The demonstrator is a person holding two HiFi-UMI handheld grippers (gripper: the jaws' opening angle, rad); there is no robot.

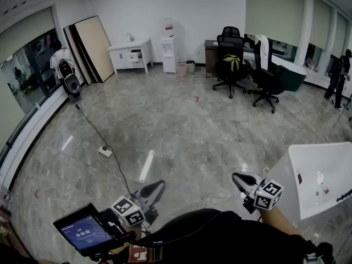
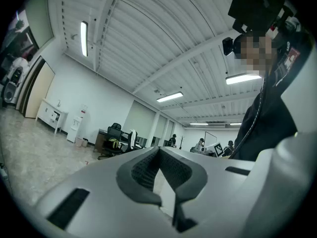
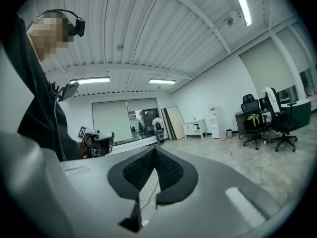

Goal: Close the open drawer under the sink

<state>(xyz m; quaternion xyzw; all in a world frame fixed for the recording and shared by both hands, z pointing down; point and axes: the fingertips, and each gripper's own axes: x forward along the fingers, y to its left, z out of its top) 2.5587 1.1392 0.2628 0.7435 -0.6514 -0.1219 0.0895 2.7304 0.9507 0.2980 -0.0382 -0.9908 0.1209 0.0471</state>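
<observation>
The white sink cabinet (image 1: pixel 131 54) stands against the far wall, a long way across the floor. One of its drawers (image 1: pixel 134 57) seems to stick out a little, but it is too small to be sure. The same cabinet appears small in the left gripper view (image 2: pixel 50 114) and the right gripper view (image 3: pixel 195 127). Both grippers are held close to the person's body, low in the head view. The left gripper (image 1: pixel 156 188) (image 2: pixel 158 149) is shut and holds nothing. The right gripper (image 1: pixel 238 179) (image 3: pixel 154 149) is also shut and empty.
A water dispenser (image 1: pixel 168 45) and bins stand right of the cabinet, and boards (image 1: pixel 91 45) lean left of it. Office chairs (image 1: pixel 230 56) and a desk fill the back right. A power strip (image 1: pixel 105 152) with a cable lies on the floor. A white table (image 1: pixel 324 177) is near right.
</observation>
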